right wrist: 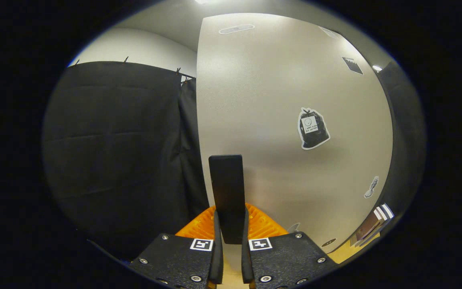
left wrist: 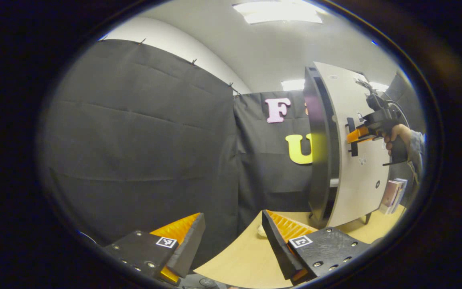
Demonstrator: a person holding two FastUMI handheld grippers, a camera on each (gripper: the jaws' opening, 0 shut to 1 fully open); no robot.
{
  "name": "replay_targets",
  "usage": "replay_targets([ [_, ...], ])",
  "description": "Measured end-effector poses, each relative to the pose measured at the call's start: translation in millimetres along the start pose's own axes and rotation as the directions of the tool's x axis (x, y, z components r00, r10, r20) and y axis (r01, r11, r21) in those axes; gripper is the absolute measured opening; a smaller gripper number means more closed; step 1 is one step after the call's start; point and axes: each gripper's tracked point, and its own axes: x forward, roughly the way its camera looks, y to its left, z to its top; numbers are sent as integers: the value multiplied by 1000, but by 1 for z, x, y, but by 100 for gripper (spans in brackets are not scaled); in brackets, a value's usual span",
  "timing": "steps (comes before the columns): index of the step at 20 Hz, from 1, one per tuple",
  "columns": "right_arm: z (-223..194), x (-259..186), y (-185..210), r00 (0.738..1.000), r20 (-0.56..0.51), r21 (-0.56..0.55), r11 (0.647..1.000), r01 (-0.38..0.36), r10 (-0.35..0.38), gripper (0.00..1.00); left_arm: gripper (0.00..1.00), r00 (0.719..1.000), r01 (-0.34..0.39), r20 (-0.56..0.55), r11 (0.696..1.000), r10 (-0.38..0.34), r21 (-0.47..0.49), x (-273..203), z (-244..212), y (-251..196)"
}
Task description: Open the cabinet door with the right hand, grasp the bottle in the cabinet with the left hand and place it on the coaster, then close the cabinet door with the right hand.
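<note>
I can't see inside the pale grey cabinet (left wrist: 359,176); its door (right wrist: 279,120) hides the bottle. My right tool (right wrist: 231,237) is clamped on the black vertical door handle (right wrist: 226,192). My left tool (left wrist: 231,237) gapes empty above the wooden table (left wrist: 251,257).

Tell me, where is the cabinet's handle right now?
The handle sits clamped between the right gripper fingers, on the door's left edge, in the right gripper view.

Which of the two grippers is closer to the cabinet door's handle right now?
The right gripper: its fingers are clamped on the door handle. The left gripper hangs open over the table, well short of the door.
</note>
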Motion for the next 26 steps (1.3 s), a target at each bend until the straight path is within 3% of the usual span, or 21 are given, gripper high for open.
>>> replay_targets([
  [6, -1, -16, -3, 1000, -11, -3, 1000, -17, 17, 18, 89, 996, 87, 7, 996, -87, -5, 9, 2, -33],
  [7, -2, -19, -4, 1000, -13, -4, 1000, -22, 22, 18, 85, 995, 98, 2, 995, -98, -7, 11, 1, -37],
  [8, -1, -24, -4, 1000, -12, -6, 1000, -25, 25, 18, 89, 994, 108, 1, 994, -108, -11, 13, 1, -42],
  [16, -2, -48, -12, 1000, 1, -18, 1000, -17, 17, 18, 89, 980, 199, 10, 980, -199, -19, 20, 3, -83],
  [26, -1, -83, -30, 999, 7, -17, 999, -33, 33, 18, 86, 950, 310, 41, 951, -309, -11, 19, 24, -172],
])
